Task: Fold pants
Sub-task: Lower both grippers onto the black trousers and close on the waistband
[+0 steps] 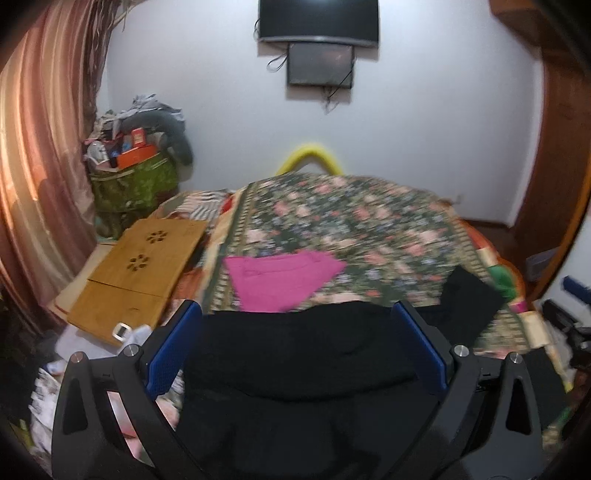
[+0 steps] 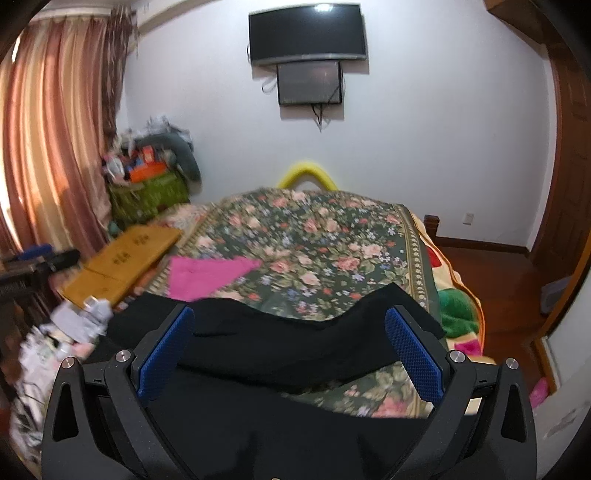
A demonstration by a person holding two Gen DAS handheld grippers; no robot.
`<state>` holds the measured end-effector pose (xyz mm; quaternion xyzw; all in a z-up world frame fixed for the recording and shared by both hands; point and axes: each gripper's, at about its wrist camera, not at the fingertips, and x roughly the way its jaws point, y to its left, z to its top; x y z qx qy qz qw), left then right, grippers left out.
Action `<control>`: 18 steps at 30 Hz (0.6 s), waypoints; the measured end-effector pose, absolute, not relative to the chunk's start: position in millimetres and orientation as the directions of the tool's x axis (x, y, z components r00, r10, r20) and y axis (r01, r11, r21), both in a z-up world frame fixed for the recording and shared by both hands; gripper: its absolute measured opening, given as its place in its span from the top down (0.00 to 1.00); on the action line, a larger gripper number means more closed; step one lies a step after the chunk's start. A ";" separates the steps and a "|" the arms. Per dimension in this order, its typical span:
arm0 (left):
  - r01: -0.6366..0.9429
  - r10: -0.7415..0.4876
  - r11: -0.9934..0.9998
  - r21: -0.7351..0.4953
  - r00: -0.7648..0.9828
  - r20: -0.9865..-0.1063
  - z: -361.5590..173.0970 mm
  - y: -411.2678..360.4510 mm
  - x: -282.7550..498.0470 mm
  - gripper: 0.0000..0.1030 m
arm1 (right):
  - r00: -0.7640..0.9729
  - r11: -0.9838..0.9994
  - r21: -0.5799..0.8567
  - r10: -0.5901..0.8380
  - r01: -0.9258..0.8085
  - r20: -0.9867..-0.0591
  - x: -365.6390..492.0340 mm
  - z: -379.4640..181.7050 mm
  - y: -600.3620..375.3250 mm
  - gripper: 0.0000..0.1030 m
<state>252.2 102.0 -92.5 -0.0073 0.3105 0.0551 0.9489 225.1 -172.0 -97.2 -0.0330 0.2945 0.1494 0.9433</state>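
Black pants (image 1: 303, 354) lie across the near edge of a bed with a floral cover (image 1: 351, 229); they also show in the right wrist view (image 2: 280, 343). My left gripper (image 1: 297, 314) is open, its blue pads wide apart over the pants' left part. My right gripper (image 2: 290, 319) is open, its blue pads wide apart over the pants' right part, where one end reaches the bed's right edge. Neither gripper holds cloth. The pants' near part is hidden under the gripper bodies.
A folded pink garment (image 1: 277, 277) lies on the bed beyond the pants, also in the right wrist view (image 2: 207, 275). A wooden lap desk (image 1: 140, 269) lies to the left. A green bag (image 1: 133, 184) of clutter stands by the curtain. Screens (image 2: 308, 33) hang on the far wall.
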 end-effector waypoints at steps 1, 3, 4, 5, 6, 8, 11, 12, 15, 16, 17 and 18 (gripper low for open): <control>-0.118 0.116 0.992 0.037 0.784 -0.609 -99.2 108.2 265.2 0.00 | 0.770 0.953 0.020 0.256 -0.302 -0.584 236.0 -103.3 -171.3 0.01; -0.127 0.135 0.990 0.060 0.756 -0.640 -111.6 121.9 286.3 0.00 | 0.745 0.950 0.016 0.255 -0.312 -0.616 257.2 -112.4 -170.2 0.01; -0.127 0.140 0.990 0.068 0.739 -0.658 -119.7 129.1 297.7 0.00 | 0.729 0.946 0.015 0.260 -0.325 -0.633 267.5 -119.4 -168.9 0.01; -0.128 0.143 0.989 0.073 0.711 -0.688 -129.9 137.9 310.3 0.00 | 0.715 0.941 0.013 0.265 -0.337 -0.647 275.7 -124.7 -167.6 0.01; -0.130 0.141 0.989 0.071 0.687 -0.712 -138.0 144.9 319.9 0.00 | 0.700 0.935 0.016 0.276 -0.353 -0.658 283.2 -129.0 -168.4 0.01; -0.136 0.120 0.990 0.041 0.650 -0.751 -156.6 162.4 339.6 0.00 | 0.663 0.924 0.007 0.280 -0.382 -0.694 298.9 -142.5 -164.1 0.01; -0.158 0.115 0.987 0.026 0.588 -0.801 -184.2 188.0 365.3 0.00 | 0.604 0.907 0.007 0.286 -0.421 -0.744 318.8 -161.3 -156.5 0.01; -0.160 0.111 0.987 0.023 0.567 -0.816 -192.6 194.1 372.1 0.00 | 0.585 0.901 0.016 0.294 -0.433 -0.756 326.0 -166.1 -155.5 0.01; -0.170 0.093 0.985 0.007 0.502 -0.860 -217.3 213.7 390.8 0.05 | 0.510 0.882 0.062 0.326 -0.468 -0.796 350.5 -180.8 -149.7 0.01; -0.169 0.080 0.986 -0.003 0.482 -0.872 -225.8 219.1 396.6 0.09 | 0.482 0.876 0.075 0.332 -0.477 -0.811 357.2 -186.7 -146.2 0.01; -0.170 0.077 0.985 -0.003 0.467 -0.881 -232.6 222.9 402.1 0.10 | 0.467 0.874 0.075 0.326 -0.479 -0.822 363.4 -191.6 -142.1 0.01; -0.176 0.091 0.984 0.011 0.450 -0.888 -240.3 225.4 405.5 0.11 | 0.454 0.873 0.075 0.322 -0.482 -0.831 370.3 -196.0 -137.9 0.01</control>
